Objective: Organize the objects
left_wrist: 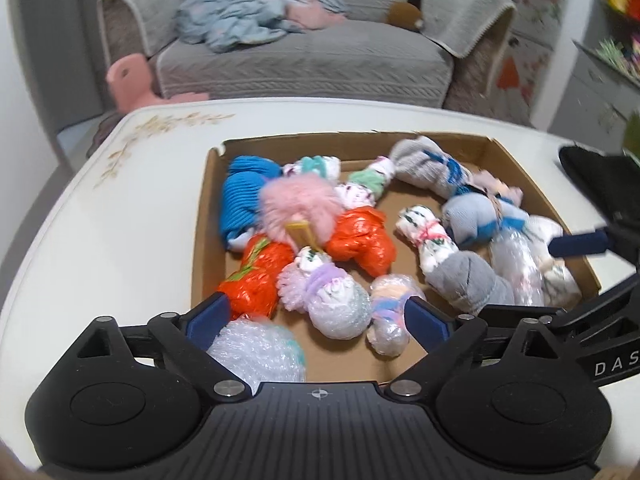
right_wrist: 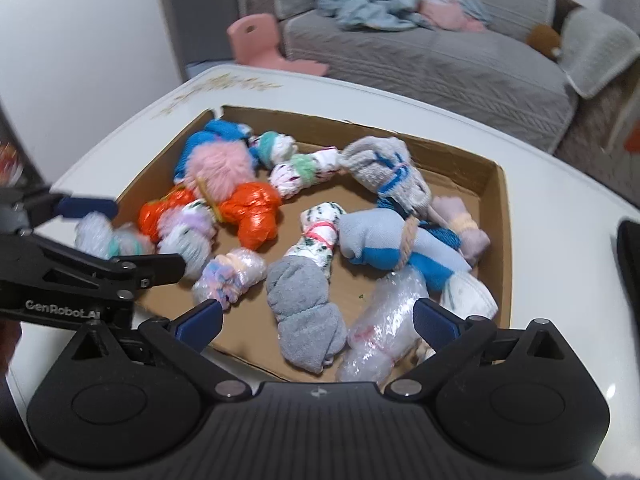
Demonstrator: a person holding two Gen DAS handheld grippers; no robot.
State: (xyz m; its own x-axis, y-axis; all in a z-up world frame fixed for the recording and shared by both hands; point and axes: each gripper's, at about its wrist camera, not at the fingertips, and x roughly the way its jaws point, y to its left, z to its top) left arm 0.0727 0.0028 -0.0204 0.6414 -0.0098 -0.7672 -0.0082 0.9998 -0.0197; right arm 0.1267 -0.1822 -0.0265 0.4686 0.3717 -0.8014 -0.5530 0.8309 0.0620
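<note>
Over the cardboard tray (left_wrist: 400, 142) on the tabletop (left_wrist: 120, 220), both grippers' fingers (left_wrist: 208, 318) hang released and empty; the bundles (right_wrist: 304, 312) lie inside, seemingly loose; a careless reach could snag a neighbour.

Soft, even indoor light fills both views, with no hard shadows. The white table (left_wrist: 100, 216) shines pale, with faint glare. Fisheye bending curves the table edges and darkens the corners. The sofa (left_wrist: 304, 60) behind looks soft and hazy. Motion blur smears the bundles in the box (right_wrist: 496, 208), most at the frame edges.
</note>
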